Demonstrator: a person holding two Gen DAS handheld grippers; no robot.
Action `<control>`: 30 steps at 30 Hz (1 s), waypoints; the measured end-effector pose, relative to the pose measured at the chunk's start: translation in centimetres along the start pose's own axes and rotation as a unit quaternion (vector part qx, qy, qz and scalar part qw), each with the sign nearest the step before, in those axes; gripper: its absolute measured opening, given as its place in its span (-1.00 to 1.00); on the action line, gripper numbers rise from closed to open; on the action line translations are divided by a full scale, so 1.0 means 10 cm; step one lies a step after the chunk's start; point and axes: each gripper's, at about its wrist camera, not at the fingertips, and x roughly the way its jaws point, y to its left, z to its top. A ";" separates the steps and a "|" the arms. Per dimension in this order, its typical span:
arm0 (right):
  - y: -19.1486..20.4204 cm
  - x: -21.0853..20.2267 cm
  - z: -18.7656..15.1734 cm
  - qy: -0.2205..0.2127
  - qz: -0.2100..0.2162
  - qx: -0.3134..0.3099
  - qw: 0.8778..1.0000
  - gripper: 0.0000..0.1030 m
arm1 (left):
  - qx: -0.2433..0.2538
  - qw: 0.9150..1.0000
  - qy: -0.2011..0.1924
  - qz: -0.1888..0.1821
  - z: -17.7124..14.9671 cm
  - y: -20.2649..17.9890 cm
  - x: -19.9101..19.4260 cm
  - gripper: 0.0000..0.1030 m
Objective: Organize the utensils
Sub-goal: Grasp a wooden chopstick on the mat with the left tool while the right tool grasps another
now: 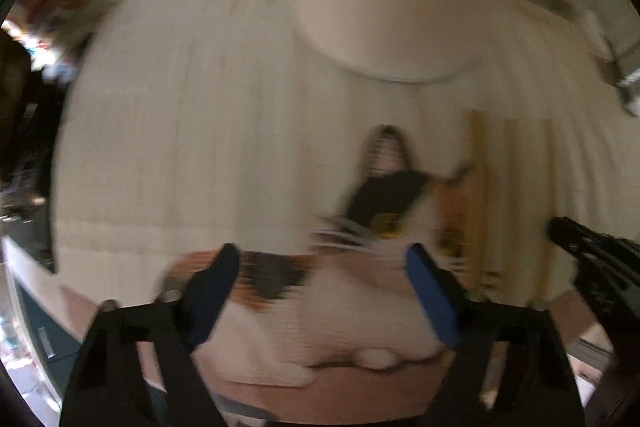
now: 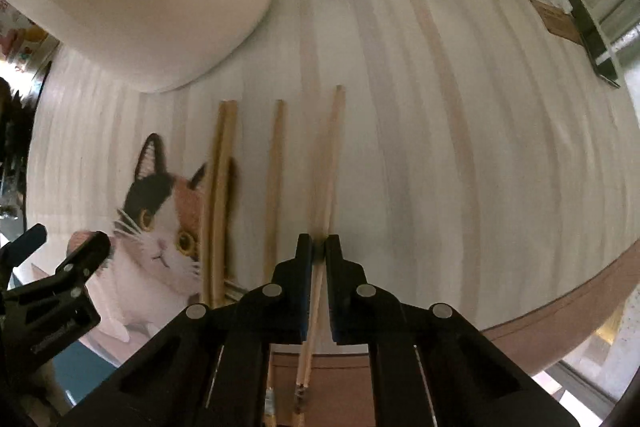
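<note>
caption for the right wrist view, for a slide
Right gripper shut on a wooden chopstick on a cat-print placemat, three more chopsticks to its left.

Two hand-held grippers point straight down, side by side and near each other. The right gripper point(image 2: 319, 247) has its black jaws drawn together, the blue pads nearly meeting, and a thin wooden chopstick point(image 2: 330, 163) is pinched between them. Its linkage arms spread wide toward the camera, and silver pivot pins show on both sides. The left gripper point(image 1: 322, 259) holds its jaws well apart, with nothing between the blue-padded fingers point(image 1: 430, 291), and its picture is smeared by motion blur. Each tool appears in the other's view: the left one at the right camera's lower left edge, the right one at the left camera's right edge.
</note>
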 end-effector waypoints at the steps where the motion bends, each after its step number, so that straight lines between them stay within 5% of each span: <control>1: -0.04 -0.01 -0.01 -0.001 -0.010 0.000 1.000 -0.87 | 0.005 1.000 0.004 -0.019 0.01 -0.08 0.01 0.33; 8: -0.58 -0.09 -0.06 0.004 -0.031 0.044 0.999 -0.87 | 0.064 0.996 0.022 -0.050 0.04 -0.53 0.13 -0.54; 16: -0.98 -0.15 -0.08 0.005 -0.035 0.077 0.996 -0.87 | 0.091 0.995 0.014 -0.026 0.02 -0.77 0.17 -0.92; 24: -1.04 -0.13 0.01 0.007 -0.030 0.080 0.996 -0.87 | 0.025 0.999 0.020 -0.007 -0.04 -0.27 0.19 -0.94; 30: -1.07 -0.16 0.03 0.009 -0.013 0.087 0.996 -0.86 | -0.060 0.989 0.050 -0.122 -0.06 0.08 0.21 -0.90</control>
